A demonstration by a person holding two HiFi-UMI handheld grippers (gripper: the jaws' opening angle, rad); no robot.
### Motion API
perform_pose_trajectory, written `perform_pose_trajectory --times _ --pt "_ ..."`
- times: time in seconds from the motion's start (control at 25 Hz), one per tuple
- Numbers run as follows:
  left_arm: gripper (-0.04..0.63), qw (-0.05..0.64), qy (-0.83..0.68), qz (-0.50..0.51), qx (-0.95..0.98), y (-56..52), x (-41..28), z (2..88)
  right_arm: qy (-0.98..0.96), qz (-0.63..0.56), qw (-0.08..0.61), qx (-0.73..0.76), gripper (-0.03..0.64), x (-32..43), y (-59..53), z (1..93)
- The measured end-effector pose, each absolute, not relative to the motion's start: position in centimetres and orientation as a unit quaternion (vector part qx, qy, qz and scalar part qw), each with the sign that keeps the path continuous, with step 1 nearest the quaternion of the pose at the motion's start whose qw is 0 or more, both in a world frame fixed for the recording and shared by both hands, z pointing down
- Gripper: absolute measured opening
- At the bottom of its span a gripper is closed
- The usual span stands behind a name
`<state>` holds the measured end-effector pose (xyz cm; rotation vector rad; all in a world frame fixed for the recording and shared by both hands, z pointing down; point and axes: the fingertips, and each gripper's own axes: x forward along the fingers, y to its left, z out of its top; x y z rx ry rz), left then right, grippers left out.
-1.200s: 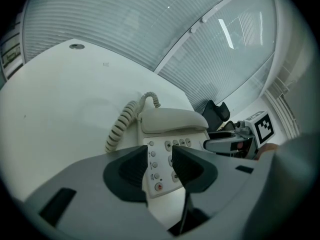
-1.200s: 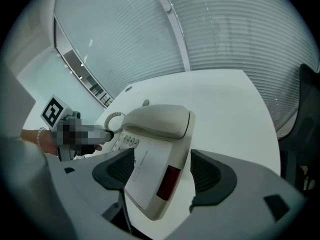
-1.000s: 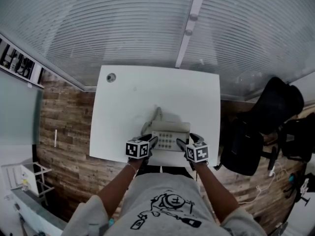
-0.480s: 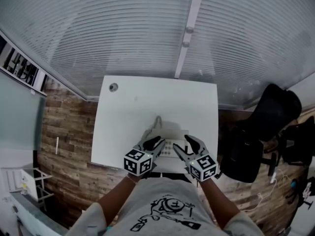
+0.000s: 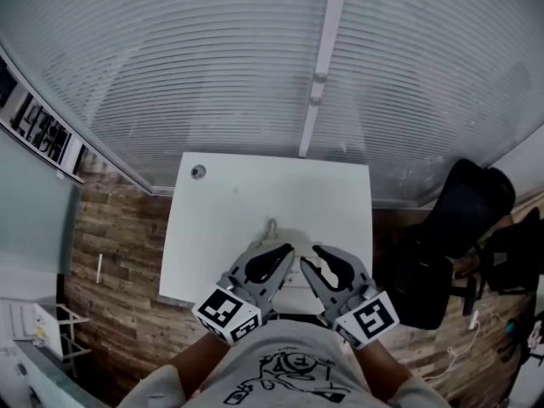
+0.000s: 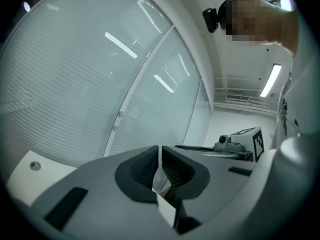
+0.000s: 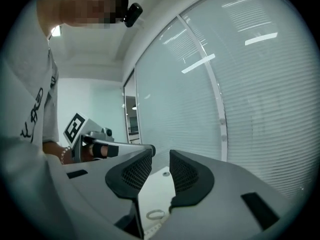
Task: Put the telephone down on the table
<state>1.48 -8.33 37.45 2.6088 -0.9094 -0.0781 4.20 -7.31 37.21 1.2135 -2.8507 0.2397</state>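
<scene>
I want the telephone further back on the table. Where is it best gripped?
Take the telephone by the left and right sides of its base, coming from the near edge of the table. Much of it is hidden here, but the base lies broad and flat, so opposite side holds should keep it level. Avoid the cord at its far left.

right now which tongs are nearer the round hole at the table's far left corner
Left. The left tongs hang on the hole's side of the table; the right tongs are beside them, further right. Both have just been closing, empty.
</scene>
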Motion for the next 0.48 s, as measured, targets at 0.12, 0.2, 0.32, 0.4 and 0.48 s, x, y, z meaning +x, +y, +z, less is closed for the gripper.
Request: perform_pose_trajectory --times 0.12,0.2,0.32,0.4,0.48 --pt "0.002 0.153 -0.325 -0.043 0.932 -8.0 1.7 34.1 -0.919 0.056 -0.015 0.390 0.096 3.8 -6.7 33.4" --pt "0.002 0.124 -0.326 -0.047 0.936 -7.6 2.0 32.2 -0.919 0.038 -0.026 0.391 0.079 3.7 -6.2 31.2" --pt "0.000 0.093 -0.325 -0.067 0.939 -6.7 2.2 29.7 -0.919 0.022 -0.042 0.391 0.065 3.8 -5.3 28.6" --pt "0.002 0.086 -0.322 -0.080 0.939 -6.2 2.0 28.5 -0.919 0.013 -0.048 0.392 0.057 3.9 -4.9 27.4" --pt "0.001 0.077 -0.320 -0.089 0.940 -5.9 1.8 27.5 -0.918 0.007 -0.051 0.393 0.051 3.9 -4.5 26.5"
